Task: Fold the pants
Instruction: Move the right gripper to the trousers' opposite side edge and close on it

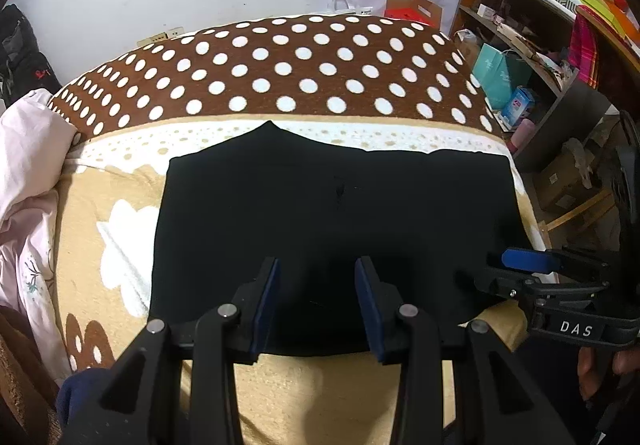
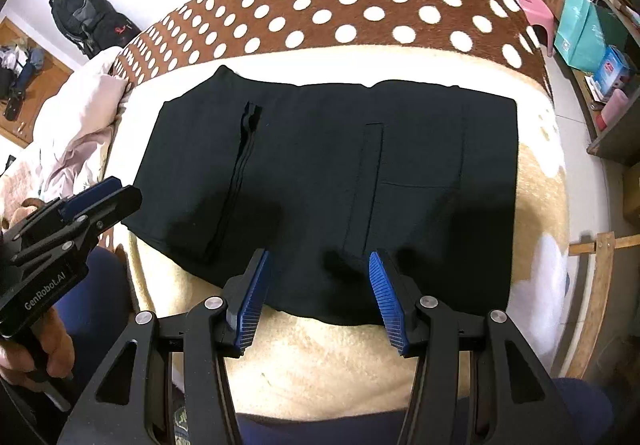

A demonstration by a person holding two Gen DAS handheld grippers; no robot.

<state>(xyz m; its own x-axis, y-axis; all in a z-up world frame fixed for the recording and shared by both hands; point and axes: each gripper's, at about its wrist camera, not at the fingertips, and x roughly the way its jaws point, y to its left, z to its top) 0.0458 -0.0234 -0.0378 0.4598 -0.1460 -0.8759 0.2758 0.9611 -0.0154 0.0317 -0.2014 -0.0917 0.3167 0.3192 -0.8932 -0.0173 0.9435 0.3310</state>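
Note:
Black pants (image 1: pixel 320 213) lie folded into a flat, roughly rectangular block (image 2: pixel 320 173) on a blanket-covered bed, with a seam and a pocket outline showing. My left gripper (image 1: pixel 317 265) hovers open above the near edge of the pants, nothing between its blue pads. My right gripper (image 2: pixel 320 257) also stands open over the near edge, empty. Each gripper shows in the other's view: the right gripper (image 1: pixel 520 265) at the pants' right corner, the left gripper (image 2: pixel 100 197) at the left edge. Neither is touching the cloth as far as I can see.
The blanket (image 1: pixel 280 61) is brown with white dots at the far end and cream near me. A pink quilt (image 1: pixel 24 181) is bunched on the left. Shelves (image 1: pixel 520 5) with clutter, a teal bag (image 2: pixel 580 33) and a wooden frame (image 2: pixel 592 285) stand on the right.

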